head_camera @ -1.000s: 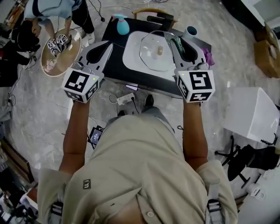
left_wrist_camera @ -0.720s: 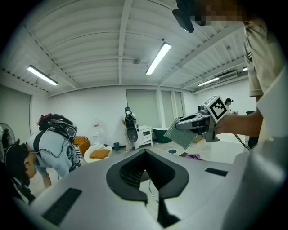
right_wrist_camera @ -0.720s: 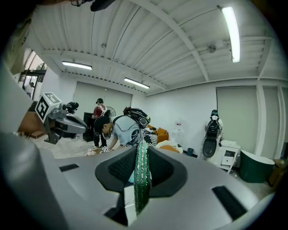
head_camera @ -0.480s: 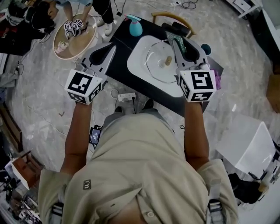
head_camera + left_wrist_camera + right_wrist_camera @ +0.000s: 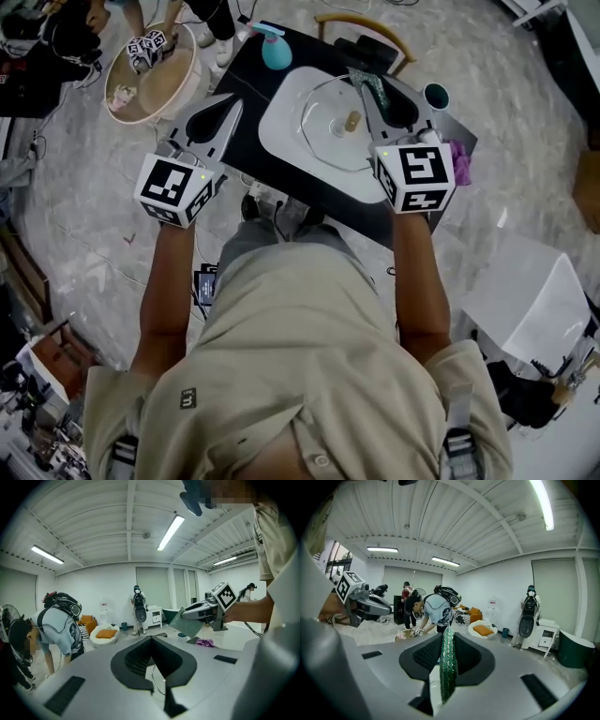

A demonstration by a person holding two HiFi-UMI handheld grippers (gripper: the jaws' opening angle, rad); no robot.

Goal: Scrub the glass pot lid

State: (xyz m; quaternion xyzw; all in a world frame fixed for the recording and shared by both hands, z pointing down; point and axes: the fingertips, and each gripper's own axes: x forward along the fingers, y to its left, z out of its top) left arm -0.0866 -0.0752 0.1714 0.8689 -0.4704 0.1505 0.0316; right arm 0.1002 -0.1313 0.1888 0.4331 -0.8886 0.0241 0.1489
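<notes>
Over the worktop (image 5: 246, 70), the right tool (image 5: 374, 97) pinches a green scouring pad (image 5: 448, 663) above the glass pot lid (image 5: 328, 129) in its white basin (image 5: 279, 127), poised to scrub, while the left tool (image 5: 227, 104) hangs pressed together, empty.

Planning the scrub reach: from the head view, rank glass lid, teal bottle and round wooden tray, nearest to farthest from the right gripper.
1. glass lid, just left of the right gripper
2. teal bottle, farther left and ahead
3. round wooden tray, far left
</notes>
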